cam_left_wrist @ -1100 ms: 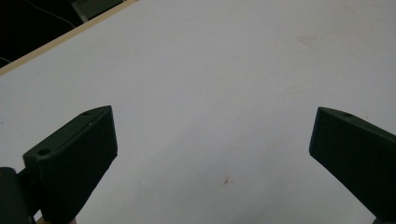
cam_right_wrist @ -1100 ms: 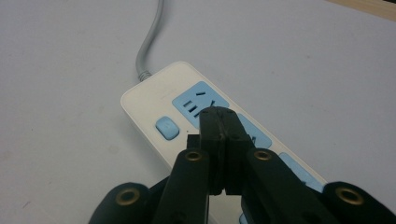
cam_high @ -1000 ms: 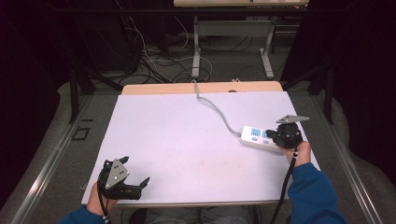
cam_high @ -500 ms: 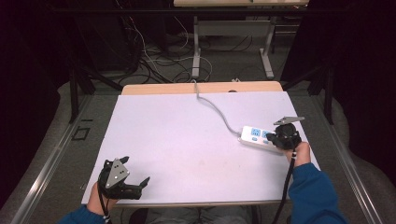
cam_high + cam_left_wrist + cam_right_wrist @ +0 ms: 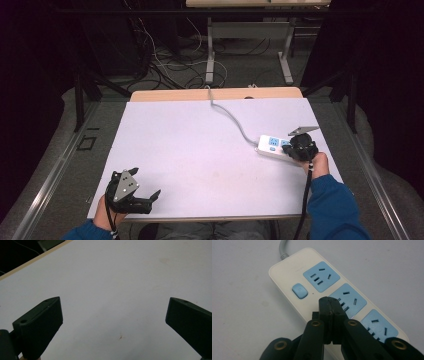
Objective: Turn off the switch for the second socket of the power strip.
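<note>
A lab: dark curtains (image 5: 30, 75), floor cables (image 5: 165, 60), bare white table (image 5: 200, 145).

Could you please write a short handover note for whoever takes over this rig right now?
Right gripper: jaws shut, empty, tips over the white power strip beside its blue switch button; contact cannot be told.
Left gripper: open, empty, low over the white table at its near left corner.
Power strip lies flat at the table's right edge, its grey cable running off the far side.
Done: right gripper positioned at the strip.
Left: probably pressing the button.
</note>
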A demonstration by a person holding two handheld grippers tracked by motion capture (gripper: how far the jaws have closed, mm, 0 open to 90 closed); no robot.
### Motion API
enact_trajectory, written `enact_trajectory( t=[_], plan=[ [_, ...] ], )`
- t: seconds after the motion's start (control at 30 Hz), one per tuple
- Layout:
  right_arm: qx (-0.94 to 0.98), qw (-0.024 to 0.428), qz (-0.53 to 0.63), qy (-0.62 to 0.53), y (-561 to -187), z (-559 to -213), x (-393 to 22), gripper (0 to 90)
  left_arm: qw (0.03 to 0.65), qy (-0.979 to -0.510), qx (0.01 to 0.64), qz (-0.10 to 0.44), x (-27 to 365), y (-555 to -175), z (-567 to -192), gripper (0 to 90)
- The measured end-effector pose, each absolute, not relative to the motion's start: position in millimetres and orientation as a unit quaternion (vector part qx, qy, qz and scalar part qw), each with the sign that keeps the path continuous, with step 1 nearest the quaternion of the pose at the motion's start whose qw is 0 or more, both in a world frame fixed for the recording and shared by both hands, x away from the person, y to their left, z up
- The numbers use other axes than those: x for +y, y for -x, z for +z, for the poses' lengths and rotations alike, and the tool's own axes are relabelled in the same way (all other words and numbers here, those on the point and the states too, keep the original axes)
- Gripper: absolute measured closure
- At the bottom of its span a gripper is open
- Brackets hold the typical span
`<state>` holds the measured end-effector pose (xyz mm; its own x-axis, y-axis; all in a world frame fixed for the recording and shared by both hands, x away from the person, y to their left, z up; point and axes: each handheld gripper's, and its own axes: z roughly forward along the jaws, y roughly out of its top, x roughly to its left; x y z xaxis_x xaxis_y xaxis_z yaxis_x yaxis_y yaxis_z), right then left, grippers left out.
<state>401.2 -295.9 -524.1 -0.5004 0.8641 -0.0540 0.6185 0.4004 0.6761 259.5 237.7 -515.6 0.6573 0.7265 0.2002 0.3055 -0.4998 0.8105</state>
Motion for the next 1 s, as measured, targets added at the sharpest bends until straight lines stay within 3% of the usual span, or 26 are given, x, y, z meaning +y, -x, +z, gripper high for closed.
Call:
enact_trajectory(
  t=[1.0],
  plan=[
    [0.810, 0.203, 0.302, -0.460, -400.1, -525.3, -294.9, 90.0, 0.391, -0.822, 0.315, 0.270, 236.9, -259.2, -516.2, 1.1]
  ],
)
